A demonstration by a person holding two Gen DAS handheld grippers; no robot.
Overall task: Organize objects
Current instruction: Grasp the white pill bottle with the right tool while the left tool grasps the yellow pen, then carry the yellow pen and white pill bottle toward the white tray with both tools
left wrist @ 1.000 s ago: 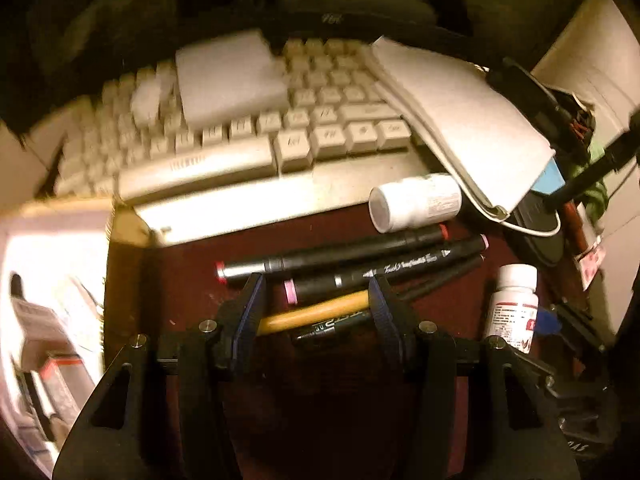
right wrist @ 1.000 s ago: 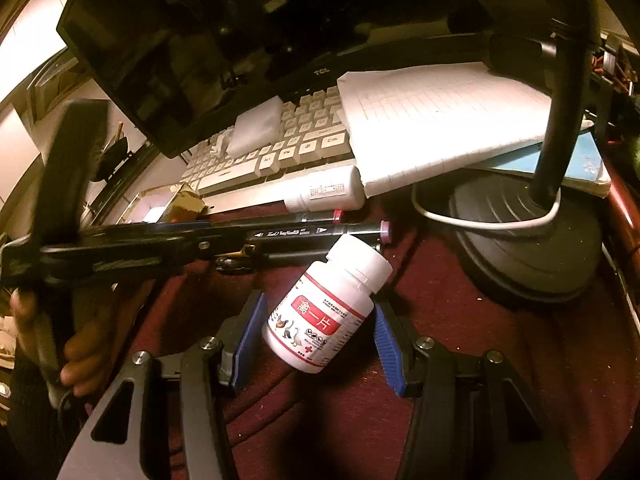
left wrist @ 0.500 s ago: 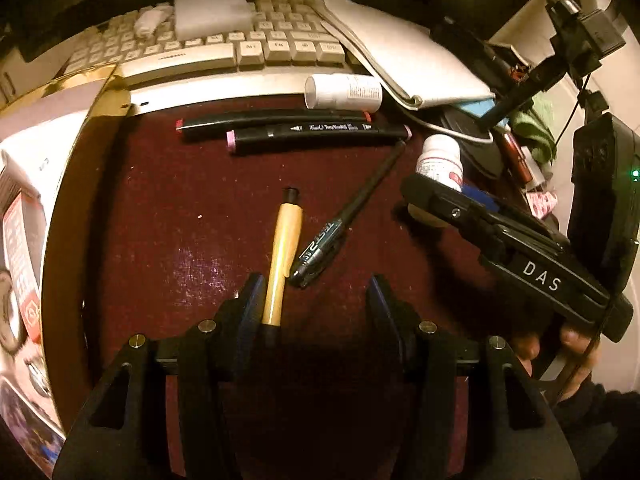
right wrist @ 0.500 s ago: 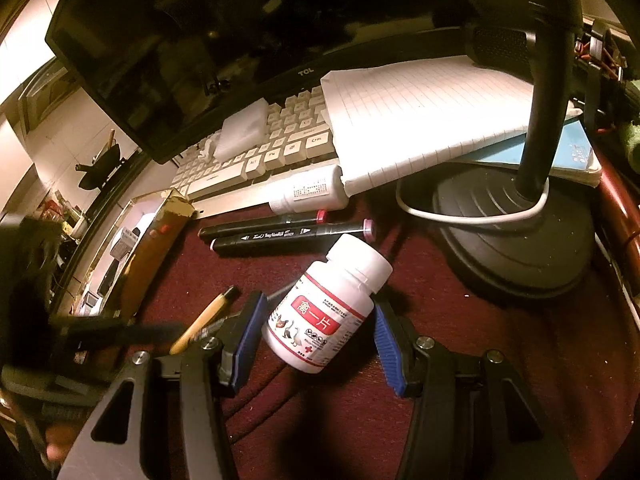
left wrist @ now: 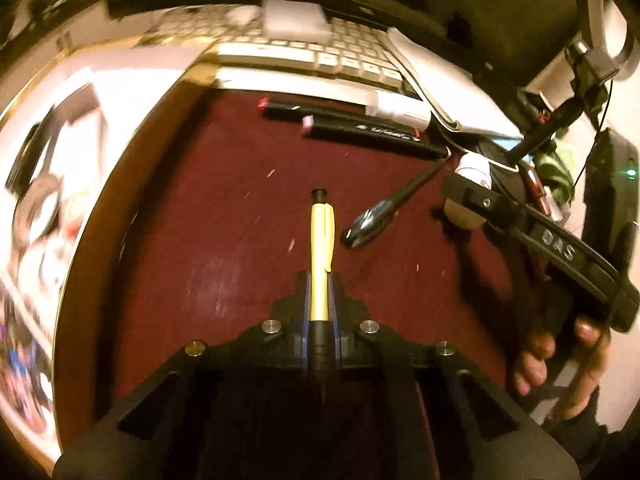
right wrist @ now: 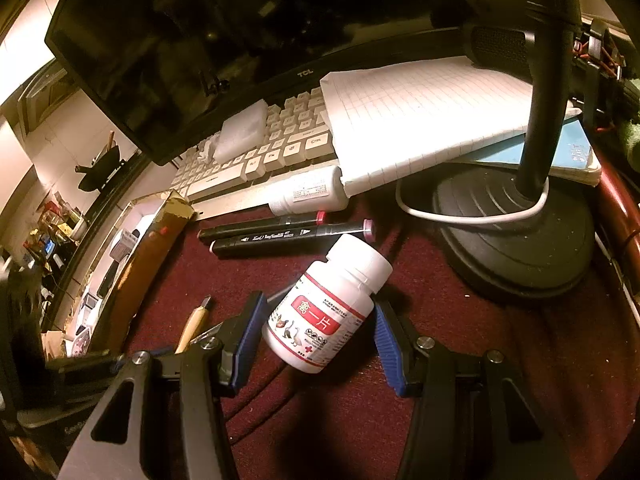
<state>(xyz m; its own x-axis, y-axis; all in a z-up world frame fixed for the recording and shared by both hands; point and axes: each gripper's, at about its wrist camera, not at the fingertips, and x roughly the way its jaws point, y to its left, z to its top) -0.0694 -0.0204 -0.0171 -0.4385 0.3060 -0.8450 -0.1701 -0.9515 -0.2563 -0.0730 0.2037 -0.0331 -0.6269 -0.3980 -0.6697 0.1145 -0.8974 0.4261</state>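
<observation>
Left wrist view gives us the yellow pen [left wrist: 321, 240] first: our left tool [left wrist: 320, 286] has its two blue-padded fingers pressed together on the pen's lower barrel, and the pen sticks straight out ahead over the dark red tabletop [left wrist: 224, 216]. Just to the right of it a black pen [left wrist: 394, 210] lies slanted on the cloth. Farther back two black markers [left wrist: 360, 126] lie side by side, with a white bottle [left wrist: 398, 109] on its side behind them against the keyboard [left wrist: 320, 54].

From the right wrist we see our right tool [right wrist: 316, 322] with its fingers standing apart on either side of a white pill bottle [right wrist: 328, 304] with a red label; the bottle lies tilted on the tabletop between the pads, and a gap shows on each side. Beyond it stand the black lamp base [right wrist: 516, 236] with a white cable looped around it, a gridded notepad [right wrist: 420, 120] overlapping the keyboard, and the monitor [right wrist: 168, 52].
</observation>
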